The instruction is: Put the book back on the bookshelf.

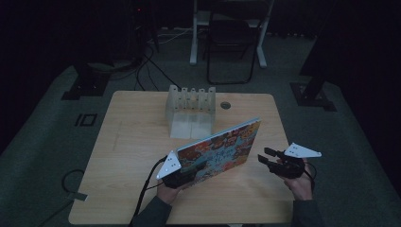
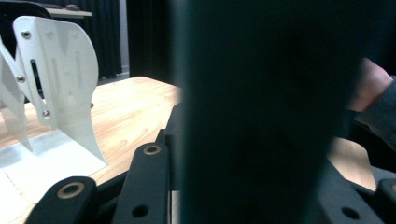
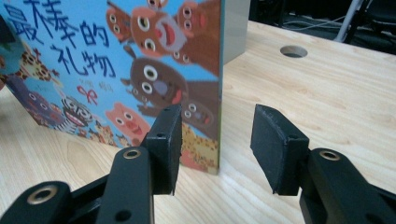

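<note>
Book (image 1: 222,149) upright in left tongs (image 1: 182,177), beside right tongs (image 1: 269,158).

In the left gripper view a dark, blurred book (image 2: 261,112) edge hides the left hand-held gripper (image 2: 243,186)'s pads and much of the tabletop (image 2: 130,107), the white rack (image 2: 56,84) is cut off at the left edge, and the right gripper view crops the book's cover.

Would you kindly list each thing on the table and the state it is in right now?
Picture book: closed, standing on its edge, tilted.
Left gripper: shut on the picture book's near end.
Right gripper: open, empty, jaws apart beside the book's edge.
White rack: upright, slots empty, behind the book.
Table: bare wood around them.
</note>
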